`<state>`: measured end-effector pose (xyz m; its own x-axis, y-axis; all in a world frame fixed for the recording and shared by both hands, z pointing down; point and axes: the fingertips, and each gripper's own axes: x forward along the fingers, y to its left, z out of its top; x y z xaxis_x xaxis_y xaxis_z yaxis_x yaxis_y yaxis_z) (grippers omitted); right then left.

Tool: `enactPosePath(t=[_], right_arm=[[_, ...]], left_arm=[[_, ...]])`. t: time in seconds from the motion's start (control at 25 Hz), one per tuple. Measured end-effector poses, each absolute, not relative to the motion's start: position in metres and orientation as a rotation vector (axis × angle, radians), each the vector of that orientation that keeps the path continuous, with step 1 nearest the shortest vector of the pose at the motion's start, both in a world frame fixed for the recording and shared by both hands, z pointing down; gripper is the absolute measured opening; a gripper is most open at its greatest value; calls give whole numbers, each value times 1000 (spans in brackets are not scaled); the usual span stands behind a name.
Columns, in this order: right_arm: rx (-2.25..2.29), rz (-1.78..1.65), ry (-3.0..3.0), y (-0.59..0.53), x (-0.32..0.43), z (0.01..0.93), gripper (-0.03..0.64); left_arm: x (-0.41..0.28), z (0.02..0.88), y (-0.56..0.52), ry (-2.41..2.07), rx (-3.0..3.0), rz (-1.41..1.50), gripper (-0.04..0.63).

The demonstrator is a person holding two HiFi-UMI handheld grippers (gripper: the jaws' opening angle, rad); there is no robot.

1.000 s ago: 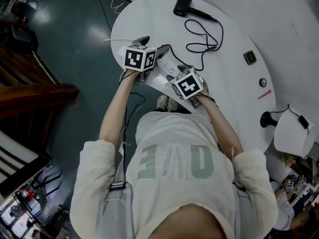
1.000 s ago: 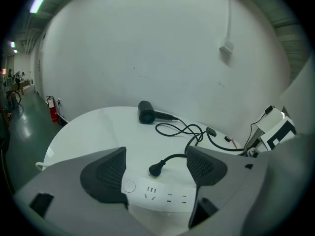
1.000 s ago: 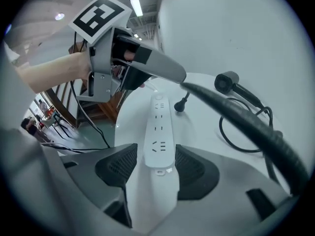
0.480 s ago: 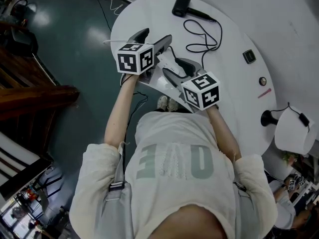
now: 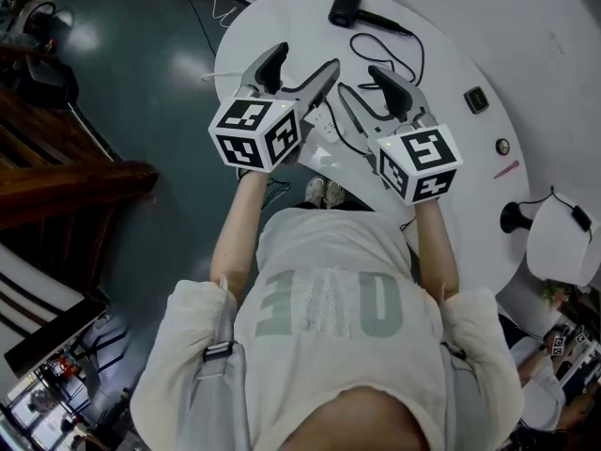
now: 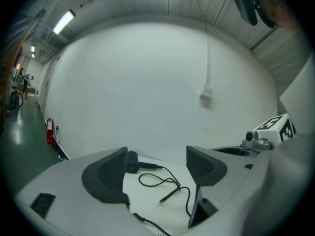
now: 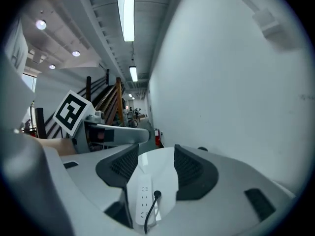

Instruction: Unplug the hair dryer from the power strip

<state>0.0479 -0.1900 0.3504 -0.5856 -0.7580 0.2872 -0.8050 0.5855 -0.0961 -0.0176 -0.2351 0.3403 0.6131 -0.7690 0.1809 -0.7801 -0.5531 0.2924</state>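
Note:
The black hair dryer (image 5: 345, 5) lies at the far edge of the white round table (image 5: 451, 54); its black cord (image 5: 399, 53) loops toward me. In the left gripper view the hair dryer (image 6: 132, 161) and cord (image 6: 165, 182) show between the open jaws. The white power strip (image 7: 143, 198) lies near the table's front edge with a black plug (image 7: 156, 194) seated in it. My left gripper (image 5: 302, 59) and right gripper (image 5: 362, 81) hover above the strip (image 5: 322, 120), both open and holding nothing. The right jaws have just been closing a little with nothing between them.
On the table's right part lie a small black square (image 5: 475, 100), a round disc (image 5: 502, 146) and a pink pen (image 5: 507, 168). A black stand (image 5: 515, 219) and a white object (image 5: 559, 242) sit past the right rim. Dark floor and wooden stairs (image 5: 66, 172) lie to the left.
Both grippers have lifted off the table toward the camera and tipped up from pointing down to nearly level. Their jaws now point at the far side of the table.

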Motion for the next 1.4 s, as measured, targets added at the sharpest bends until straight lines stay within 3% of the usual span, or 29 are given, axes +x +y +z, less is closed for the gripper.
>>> enactPosePath(t=[0.28,0.56,0.6,0.64,0.68,0.72,1.4], right_arm=[[1522,141,-2711,-181,63,270,219],[1738,-59,-2719,-160,82,229,101],[1765,-81,-2710,-159,84,226,84],[1788,-100,-2702,-157,86,224,72],[1807,-116,-2696,-156,88,222,63],[1823,-130,-2691,-155,89,220,55],[1765,-164,-2631,-159,74,235,20]], left_arm=[[-32,267,-218,-1338,2591,-177,376],[-38,224,-182,-1464,2679,-287,303],[-40,221,-179,-1502,2681,-296,265],[-43,219,-177,-1555,2680,-301,189],[-46,218,-175,-1614,2681,-303,61],[-48,217,-173,-1663,2687,-299,14],[-62,212,-168,-1782,2702,-339,12]])
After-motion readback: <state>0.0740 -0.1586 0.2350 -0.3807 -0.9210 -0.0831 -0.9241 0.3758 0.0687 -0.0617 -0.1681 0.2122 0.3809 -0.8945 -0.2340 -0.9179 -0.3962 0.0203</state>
